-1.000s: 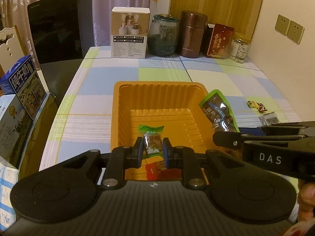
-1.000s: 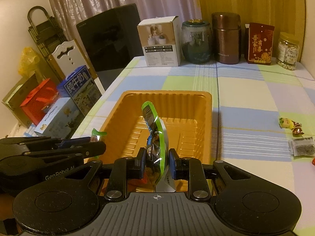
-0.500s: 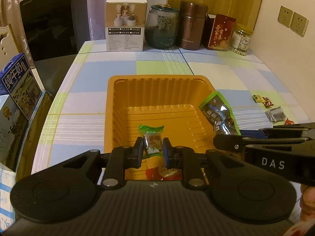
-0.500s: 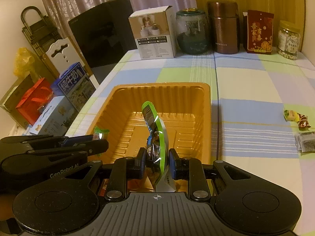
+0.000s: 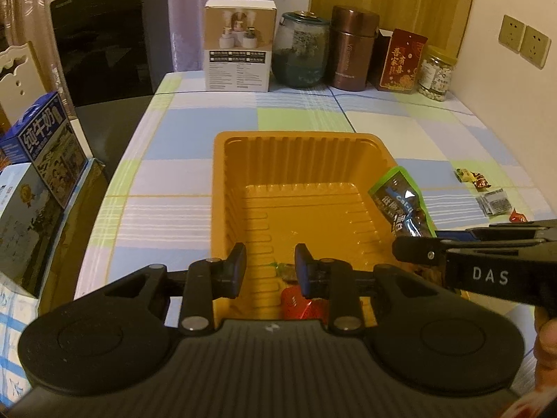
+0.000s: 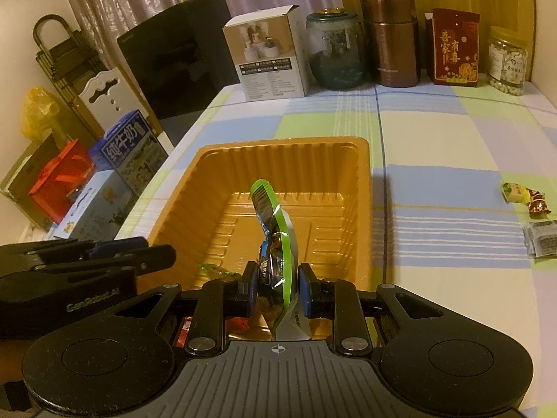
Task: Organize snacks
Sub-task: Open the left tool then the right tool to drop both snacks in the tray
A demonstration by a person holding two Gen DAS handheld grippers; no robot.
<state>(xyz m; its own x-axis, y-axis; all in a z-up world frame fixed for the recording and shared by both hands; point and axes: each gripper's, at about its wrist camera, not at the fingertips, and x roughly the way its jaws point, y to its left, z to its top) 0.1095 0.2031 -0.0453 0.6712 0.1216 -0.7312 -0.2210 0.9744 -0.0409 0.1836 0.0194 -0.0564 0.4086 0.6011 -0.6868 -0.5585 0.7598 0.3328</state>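
An orange plastic tray (image 5: 299, 146) (image 6: 278, 155) sits in the middle of the checked tablecloth. My left gripper (image 5: 269, 266) is open over the tray's near end; the green-wrapped candy (image 5: 283, 269) lies in the tray below it, next to a red wrapper (image 5: 301, 308). My right gripper (image 6: 277, 287) is shut on a green-edged dark snack packet (image 6: 275, 240), held upright above the tray; the packet (image 5: 403, 205) also shows in the left wrist view. The left gripper's fingers (image 6: 115, 254) show at the left of the right wrist view.
Loose candies (image 6: 525, 198) and a dark sachet (image 6: 543, 238) lie on the table to the right. A white box (image 5: 238, 45), glass jar (image 5: 301, 55), brown canister (image 5: 353, 52), red packet (image 5: 402, 61) and nut jar (image 5: 435, 75) stand along the back. Milk cartons (image 5: 45, 142) are off the left edge.
My left gripper has opened and let go of the green-wrapped candy, which has dropped into the tray. The right gripper still holds its packet above the tray.
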